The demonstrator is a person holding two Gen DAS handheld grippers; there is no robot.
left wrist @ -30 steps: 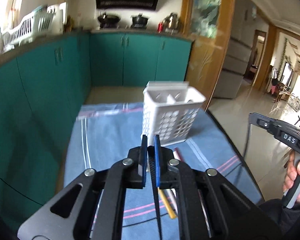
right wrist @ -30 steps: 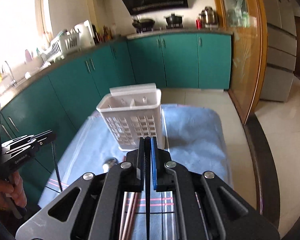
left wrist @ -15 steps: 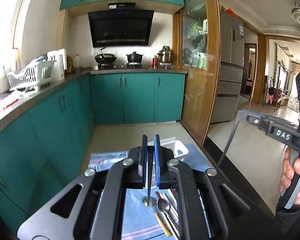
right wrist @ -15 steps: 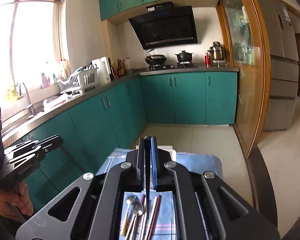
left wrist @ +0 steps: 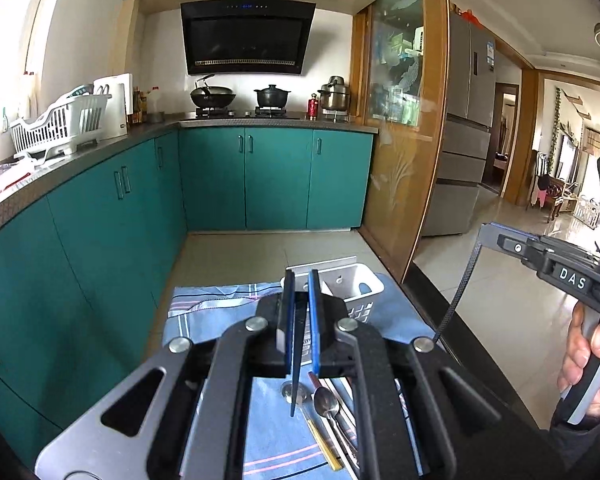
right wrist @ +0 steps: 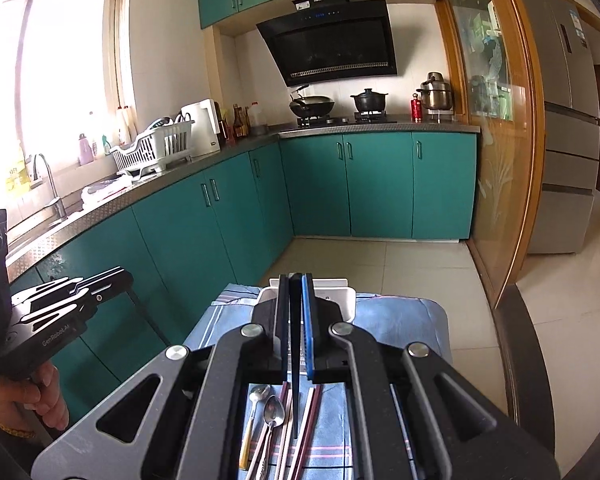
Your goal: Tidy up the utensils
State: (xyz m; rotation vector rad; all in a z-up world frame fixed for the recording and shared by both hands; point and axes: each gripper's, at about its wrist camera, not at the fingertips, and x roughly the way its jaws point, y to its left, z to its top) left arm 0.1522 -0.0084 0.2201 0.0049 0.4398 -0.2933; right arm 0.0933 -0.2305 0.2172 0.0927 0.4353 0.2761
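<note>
My left gripper [left wrist: 299, 276] has its jaws nearly together with nothing between them, held above the table. My right gripper [right wrist: 295, 280] is likewise shut and empty. A white perforated utensil holder [left wrist: 362, 284] stands at the far end of the blue striped cloth [left wrist: 204, 312]; it also shows in the right wrist view [right wrist: 346, 296]. Spoons [left wrist: 326, 400] and chopsticks lie side by side on the cloth below the grippers, seen too in the right wrist view as spoons [right wrist: 272, 408] and red-brown chopsticks [right wrist: 310, 420]. The right gripper body [left wrist: 556, 268] shows at the right of the left wrist view.
The cloth-covered table has a dark edge [right wrist: 516, 360] on the right. Teal cabinets [right wrist: 204, 216] run along the left and back. A dish rack [right wrist: 156, 152], stove with pots [right wrist: 340, 108] and fridge [right wrist: 568, 120] stand beyond.
Both grippers have risen and tilted up from close to the holder. The view now shows the kitchen, with the holder low and the utensils beneath the fingers.
</note>
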